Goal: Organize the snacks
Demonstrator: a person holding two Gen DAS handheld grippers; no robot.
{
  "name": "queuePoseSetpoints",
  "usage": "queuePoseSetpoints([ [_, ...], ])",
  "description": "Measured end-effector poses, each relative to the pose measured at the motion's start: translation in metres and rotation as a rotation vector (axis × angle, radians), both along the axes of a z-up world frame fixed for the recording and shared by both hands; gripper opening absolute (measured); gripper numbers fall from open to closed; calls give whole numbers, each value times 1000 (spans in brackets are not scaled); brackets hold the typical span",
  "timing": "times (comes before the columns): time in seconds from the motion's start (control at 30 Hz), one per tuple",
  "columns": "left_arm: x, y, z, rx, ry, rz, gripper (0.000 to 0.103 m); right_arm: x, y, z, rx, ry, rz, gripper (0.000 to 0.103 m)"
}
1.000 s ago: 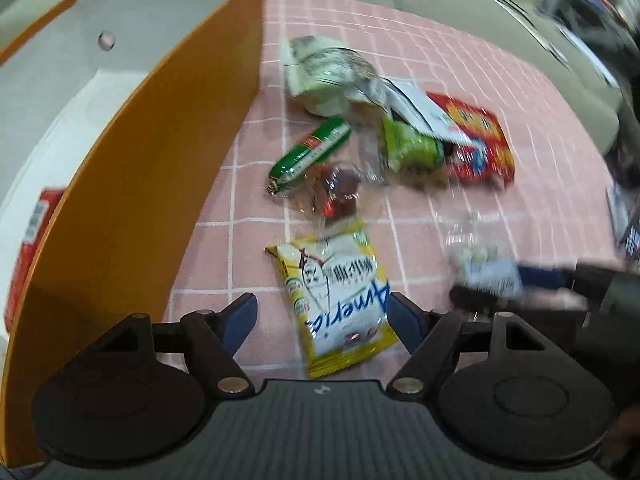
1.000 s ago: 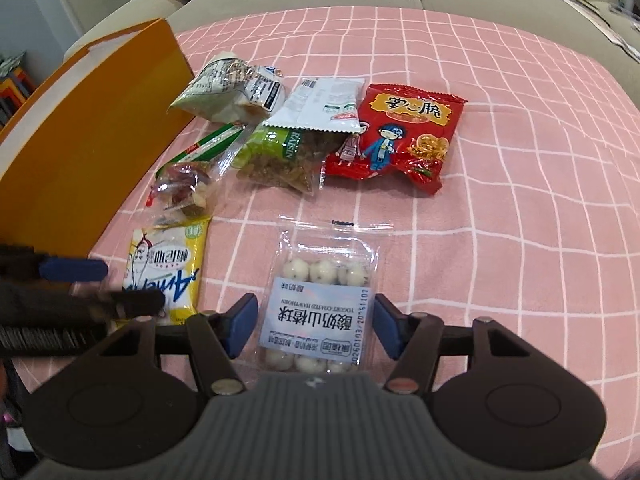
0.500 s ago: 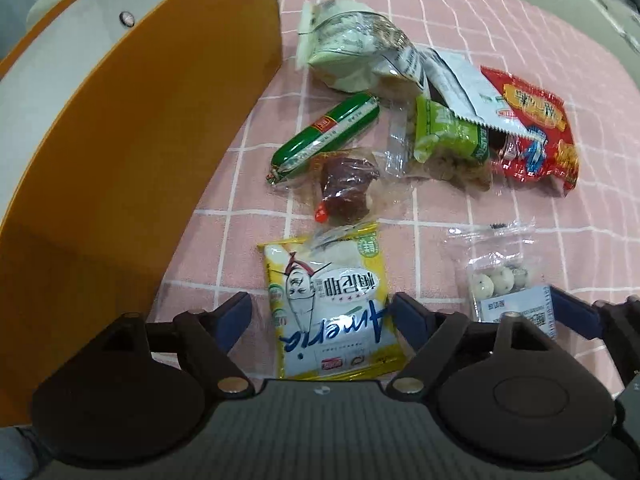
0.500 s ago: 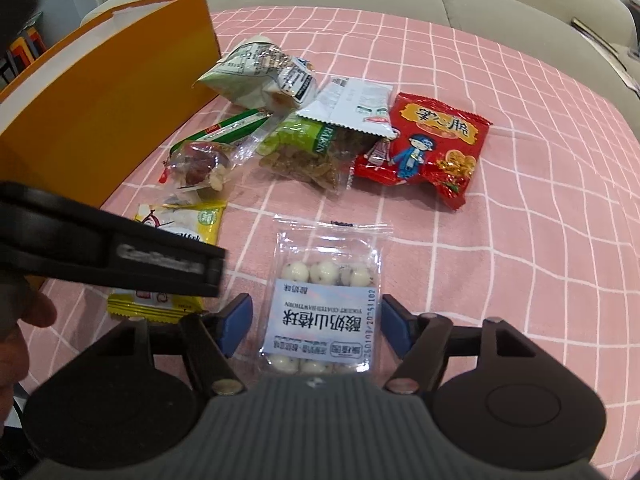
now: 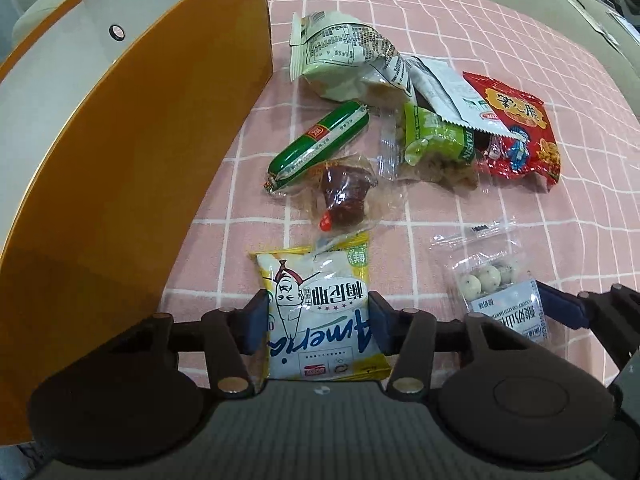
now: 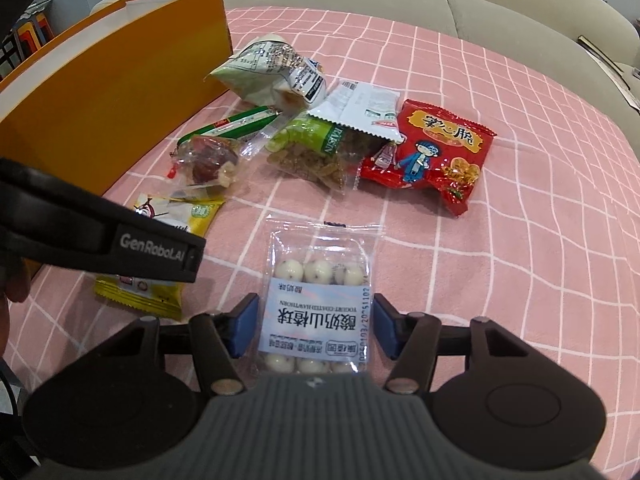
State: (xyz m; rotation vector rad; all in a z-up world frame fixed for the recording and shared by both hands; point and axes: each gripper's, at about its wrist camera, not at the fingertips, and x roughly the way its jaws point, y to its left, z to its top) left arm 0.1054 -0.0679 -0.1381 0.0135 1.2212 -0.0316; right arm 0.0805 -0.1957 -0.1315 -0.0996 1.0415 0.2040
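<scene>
A yellow and white snack packet (image 5: pixel 316 300) lies flat on the pink checked cloth (image 5: pixel 500 208), with my left gripper (image 5: pixel 318 320) pointing steeply down over it. Its jaws are closing and both blue pads touch the packet's long edges. A clear packet of white yogurt-coated hawthorn balls (image 6: pixel 316 280) lies between the pads of my right gripper (image 6: pixel 314 326). Those jaws are closing too, with a slim gap on each side. The tall orange box (image 5: pixel 160 140) stands just left of the yellow packet.
Farther back lie a green sausage (image 5: pixel 320 140), a clear packet of red dates (image 5: pixel 344 192), green raisins (image 5: pixel 436 144), a white sachet (image 5: pixel 452 96), a red snack bag (image 5: pixel 516 128) and a pale green bag (image 5: pixel 344 56). A beige sofa (image 6: pixel 520 20) borders the cloth.
My left gripper came in over the yellow packet and its jaws narrowed from wide apart onto the packet's edges. The right gripper stayed over the hawthorn packet, its jaws slightly narrower.
</scene>
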Motion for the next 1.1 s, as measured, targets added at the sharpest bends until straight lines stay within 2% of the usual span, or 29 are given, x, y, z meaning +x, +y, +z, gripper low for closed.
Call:
queuePoseSetpoints([
  [0.23,-19,11,12,-25,6,2,58,-3,0,9,31,22,4,55],
  [0.47,-38,25,40,-57,-30,1,58,-16,-1,28,98,10,-25,55],
  [0.67,-53,33,72,-97,-103,-30,58,-29,4,48,137,-21,-36,54],
  [0.83,-62,48,103,-132,-175,-26,58,-35,9,76,173,-71,-30,54],
  [1.1,-63,92,155,-136,-288,1,58,-27,37,129,186,-174,58,54],
])
